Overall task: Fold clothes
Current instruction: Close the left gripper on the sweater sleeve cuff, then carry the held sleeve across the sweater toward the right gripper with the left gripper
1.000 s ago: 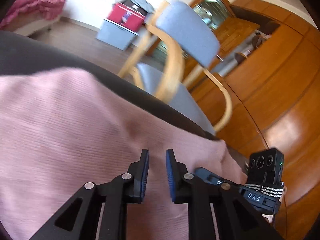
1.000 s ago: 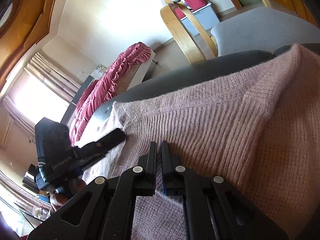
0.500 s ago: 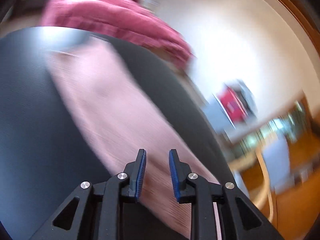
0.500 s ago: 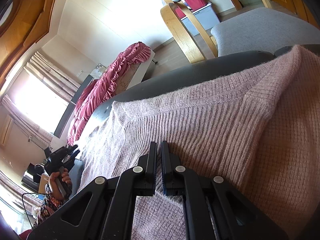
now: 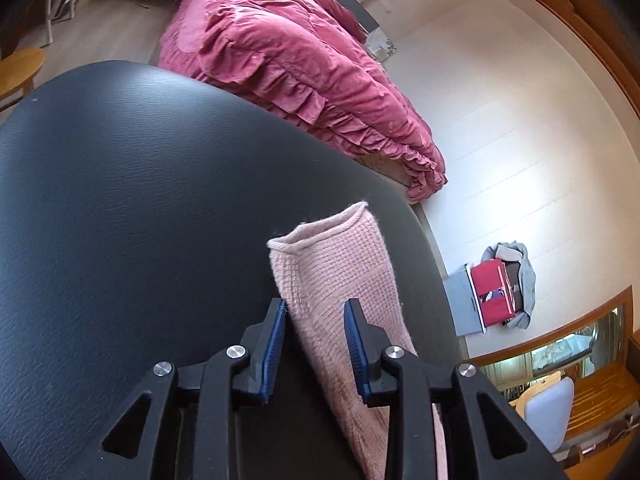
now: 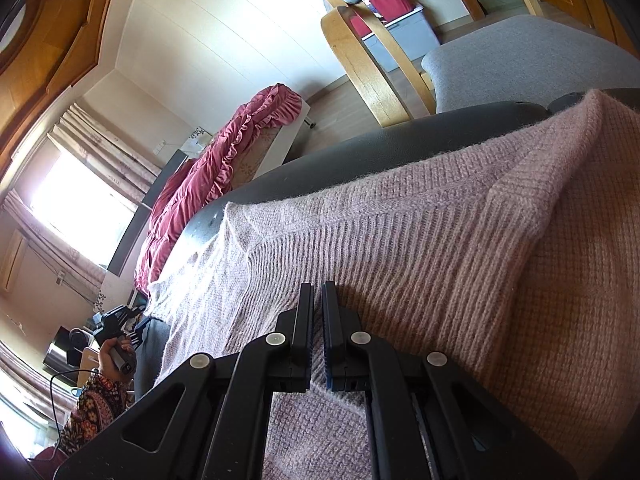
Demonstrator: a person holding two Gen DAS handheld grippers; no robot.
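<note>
Table [image 5: 120, 208] first, a black leather-grain top, bare across its whole left side in the left wrist view. Moving right along it, the left tongs [image 5: 314, 344] hang over the pink knitted sleeve [image 5: 340, 280], which runs toward the table's far right edge and ends in a rolled cuff just short of that edge. The jaws are opening at this moment; the sleeve lies between the 2 blue pads [image 5: 274, 344], and the left pad sits right at the sleeve's left border, though I cannot tell whether it presses on it. Beyond the far edge lies a bed with a crimson ruffled cover [image 5: 304, 64], and further right a grey box with red contents [image 5: 490, 296] stands against the wall.

Over to the right wrist view. At the far left a hand [image 6: 116, 354] in a patterned sleeve holds the other tool off the table's left end. Next, the pink sweater [image 6: 420, 240] spreads across the table, its ribbed body reaching the far edge, a thick fold rising toward the right corner. The right tongs [image 6: 317, 340] are pressed together, pinching the sweater's knit low in the middle. Past the far edge stands a wooden chair with a grey seat [image 6: 520, 56].
</note>
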